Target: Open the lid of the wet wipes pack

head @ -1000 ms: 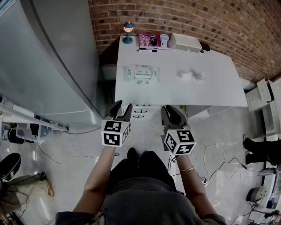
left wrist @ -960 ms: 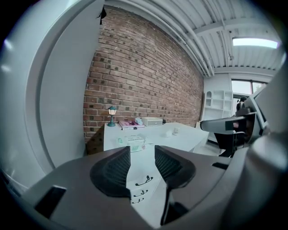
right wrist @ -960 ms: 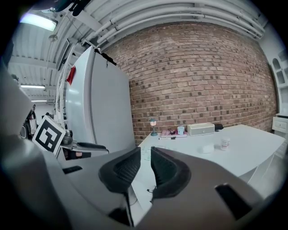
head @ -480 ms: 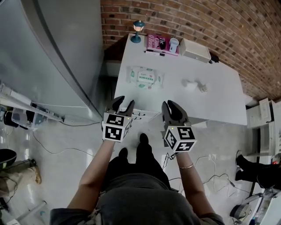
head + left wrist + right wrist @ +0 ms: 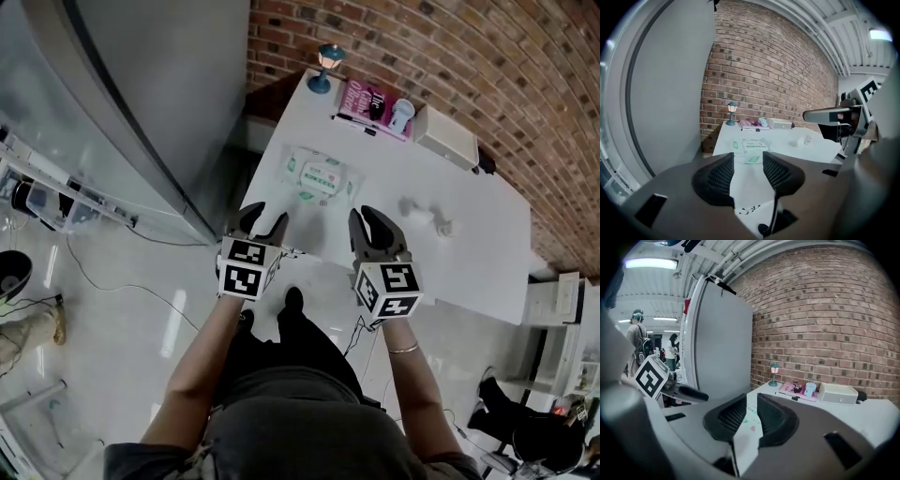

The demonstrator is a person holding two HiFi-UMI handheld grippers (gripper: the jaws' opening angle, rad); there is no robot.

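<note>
A flat white-and-green plastic wet wipes pack lies on the white surface, apart from both grippers. The left gripper has its jaws apart and empty; they have just been opening. The right gripper also has its jaws apart and empty.

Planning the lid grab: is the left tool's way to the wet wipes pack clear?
Probably yes: the wet wipes pack lies ahead of the left tool on bare table, nothing between them; its empty jaws have just been opening.

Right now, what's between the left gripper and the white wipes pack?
Just bare white tabletop separates the left gripper from the white, green-printed wipes pack, in the head view. The gripper's empty jaws have just been opening.
</note>
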